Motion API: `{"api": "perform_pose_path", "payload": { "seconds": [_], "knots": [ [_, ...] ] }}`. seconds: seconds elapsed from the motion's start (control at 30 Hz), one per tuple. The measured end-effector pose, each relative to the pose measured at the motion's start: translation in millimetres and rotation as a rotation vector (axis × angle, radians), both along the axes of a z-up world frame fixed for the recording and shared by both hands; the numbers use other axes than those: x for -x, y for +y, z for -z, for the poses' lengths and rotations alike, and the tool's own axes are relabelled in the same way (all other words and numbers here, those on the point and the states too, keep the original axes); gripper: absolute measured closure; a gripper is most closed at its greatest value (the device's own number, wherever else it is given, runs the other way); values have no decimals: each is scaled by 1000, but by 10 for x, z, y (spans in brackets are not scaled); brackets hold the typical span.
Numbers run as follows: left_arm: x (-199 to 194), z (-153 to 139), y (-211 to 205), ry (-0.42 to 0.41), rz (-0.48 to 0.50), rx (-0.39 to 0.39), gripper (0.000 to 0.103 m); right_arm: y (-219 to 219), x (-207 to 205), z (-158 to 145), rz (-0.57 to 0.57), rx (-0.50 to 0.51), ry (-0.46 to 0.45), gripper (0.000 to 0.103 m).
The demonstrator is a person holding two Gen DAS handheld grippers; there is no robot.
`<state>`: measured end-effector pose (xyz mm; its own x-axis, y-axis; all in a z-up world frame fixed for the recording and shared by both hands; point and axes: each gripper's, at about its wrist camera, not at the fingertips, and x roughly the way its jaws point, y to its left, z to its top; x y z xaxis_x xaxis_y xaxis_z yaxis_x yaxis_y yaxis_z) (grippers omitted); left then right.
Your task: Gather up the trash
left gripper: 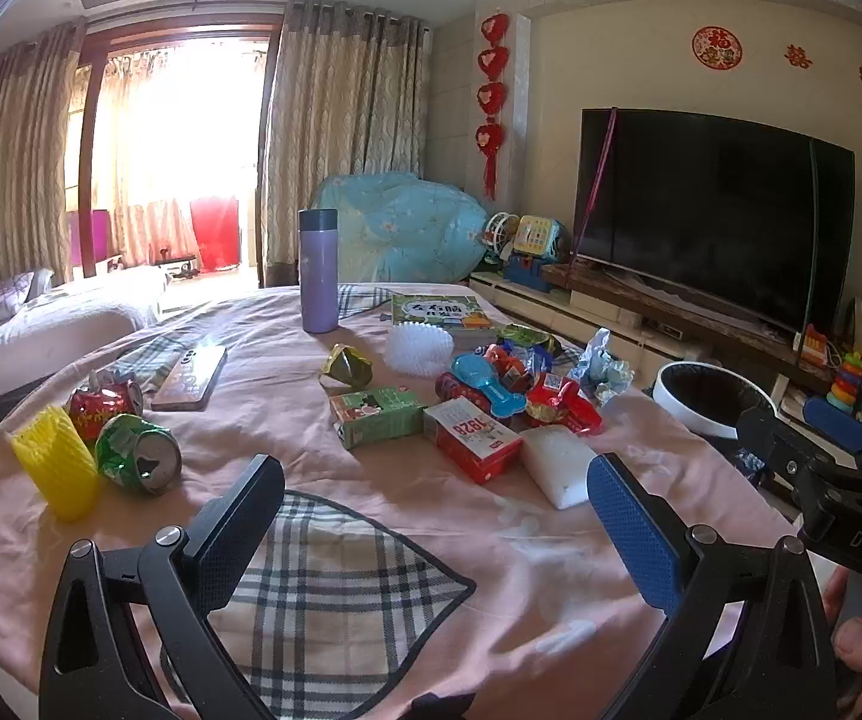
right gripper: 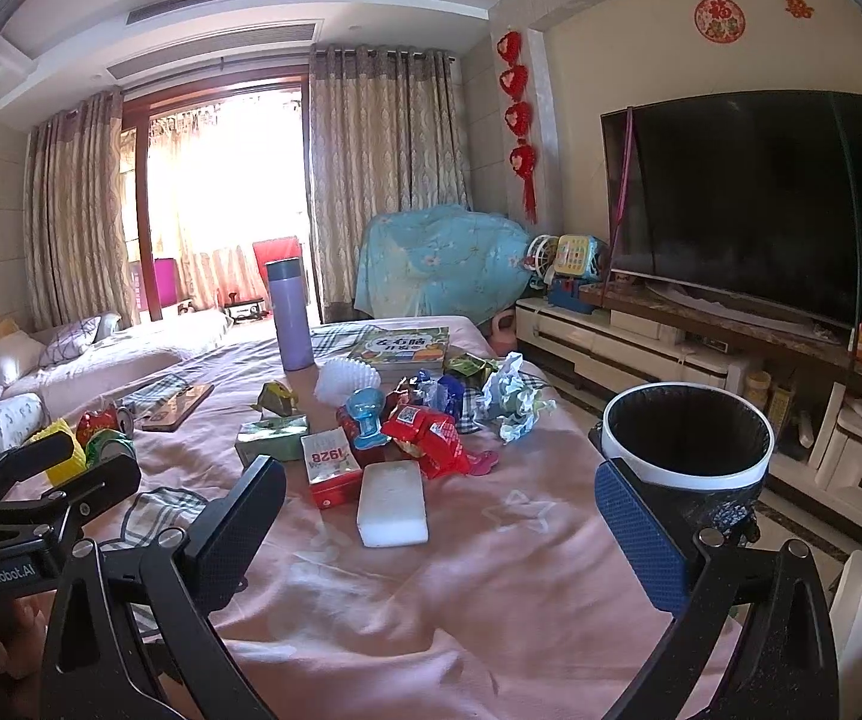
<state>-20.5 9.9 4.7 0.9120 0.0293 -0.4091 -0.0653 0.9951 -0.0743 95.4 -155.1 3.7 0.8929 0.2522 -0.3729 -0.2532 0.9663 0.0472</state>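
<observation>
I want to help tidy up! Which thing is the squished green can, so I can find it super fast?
Look at the pink-covered table and go to its left side, away from the TV. Beside the yellow foam net sleeve and in front of the crushed red can lies the green can. It is the only green one, tipped on its side with its silver top facing you.

Black gripper (left gripper: 435, 504), blue-padded fingers (left gripper: 634, 534)

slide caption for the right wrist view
Open right gripper faces a white foam block and snack wrappers on pink cloth, bin at right.
</observation>
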Motion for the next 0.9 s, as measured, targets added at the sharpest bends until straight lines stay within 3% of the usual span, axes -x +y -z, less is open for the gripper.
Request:
{"api": "perform_pose_path", "payload": {
  "seconds": [0.9],
  "knots": [
    [-187,110,93,58,2,20,2,40,-86,79,-41,-28,47,0]
  ]
}}
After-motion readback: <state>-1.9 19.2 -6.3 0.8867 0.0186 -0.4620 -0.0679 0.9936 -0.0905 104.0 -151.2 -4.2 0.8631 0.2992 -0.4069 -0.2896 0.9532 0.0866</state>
